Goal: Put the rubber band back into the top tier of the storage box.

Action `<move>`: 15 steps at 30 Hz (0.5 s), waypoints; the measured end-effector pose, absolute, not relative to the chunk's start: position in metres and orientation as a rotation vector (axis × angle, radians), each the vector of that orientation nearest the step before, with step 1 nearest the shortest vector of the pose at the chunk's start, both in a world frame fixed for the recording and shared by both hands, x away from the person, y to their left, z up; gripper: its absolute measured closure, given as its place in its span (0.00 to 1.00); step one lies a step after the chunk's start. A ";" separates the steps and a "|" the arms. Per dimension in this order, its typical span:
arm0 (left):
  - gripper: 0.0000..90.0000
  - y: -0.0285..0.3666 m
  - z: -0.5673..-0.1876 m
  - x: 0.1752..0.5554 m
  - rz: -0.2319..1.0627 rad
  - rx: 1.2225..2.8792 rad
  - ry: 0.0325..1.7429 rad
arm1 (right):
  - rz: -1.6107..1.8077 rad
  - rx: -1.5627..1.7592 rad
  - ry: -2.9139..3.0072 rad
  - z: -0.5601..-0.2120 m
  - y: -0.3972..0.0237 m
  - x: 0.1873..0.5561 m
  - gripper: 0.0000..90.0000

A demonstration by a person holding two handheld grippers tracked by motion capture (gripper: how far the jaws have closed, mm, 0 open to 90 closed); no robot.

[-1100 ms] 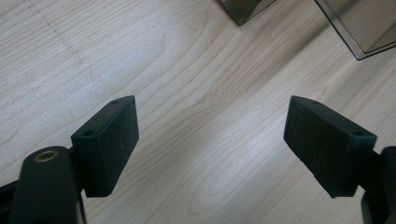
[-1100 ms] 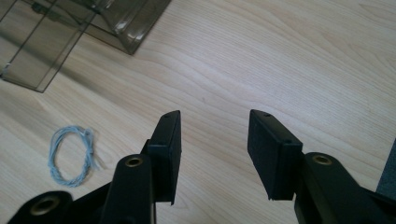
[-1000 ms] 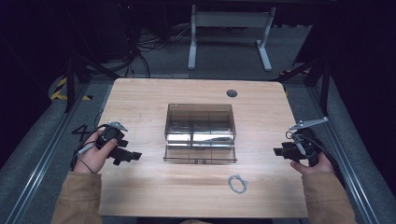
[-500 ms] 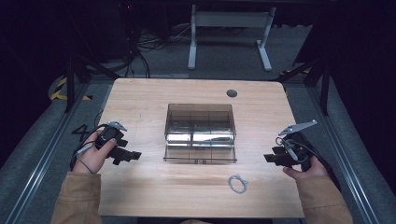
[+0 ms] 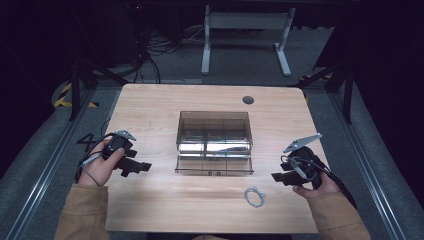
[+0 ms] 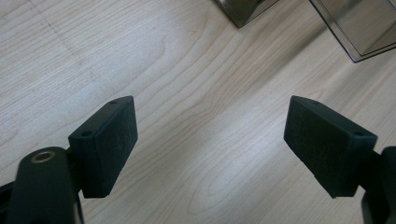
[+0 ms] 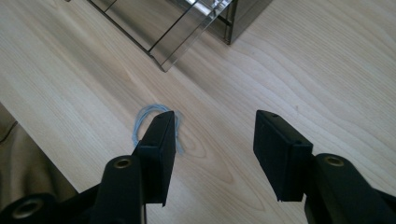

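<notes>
Right claw [image 5: 278,178] has shifted nearer and inward toward small pale cable loop [image 5: 254,196] on near worktop [image 5: 150,210], jaws just opening, now apart, nothing between; left claw [image 5: 145,166] also apart, empty, idle left of clear box [image 5: 214,142]; step: approach; next: lower over loop, centre it, close

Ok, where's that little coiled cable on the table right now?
In the high view the coiled cable lies flat on the table near its front edge, just in front of the clear box and left of the right gripper, whose open jaws point toward it.
</notes>
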State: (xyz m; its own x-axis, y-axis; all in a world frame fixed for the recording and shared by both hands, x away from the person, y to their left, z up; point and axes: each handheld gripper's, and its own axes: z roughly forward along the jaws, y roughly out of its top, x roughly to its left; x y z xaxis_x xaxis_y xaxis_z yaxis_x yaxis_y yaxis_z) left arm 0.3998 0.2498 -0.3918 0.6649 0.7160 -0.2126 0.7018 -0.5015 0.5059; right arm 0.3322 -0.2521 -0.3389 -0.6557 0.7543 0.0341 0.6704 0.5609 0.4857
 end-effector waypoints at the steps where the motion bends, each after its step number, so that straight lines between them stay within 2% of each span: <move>1: 0.20 0.250 -0.392 0.400 0.034 2.316 1.094 | 0.702 1.201 2.620 -0.339 -0.251 0.332 0.55; 15: 0.20 0.250 -0.392 0.400 0.034 2.314 1.095 | 0.720 1.255 2.645 -0.368 -0.244 0.335 0.58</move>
State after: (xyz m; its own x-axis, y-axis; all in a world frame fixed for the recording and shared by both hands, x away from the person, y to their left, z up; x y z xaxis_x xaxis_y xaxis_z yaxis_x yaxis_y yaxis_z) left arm 0.3999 0.2497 -0.3918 0.6640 0.7168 -0.2130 0.7024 -0.5002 0.5064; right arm 0.3345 -0.2442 -0.3682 -0.6466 0.7578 0.0874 0.6974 0.5408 0.4702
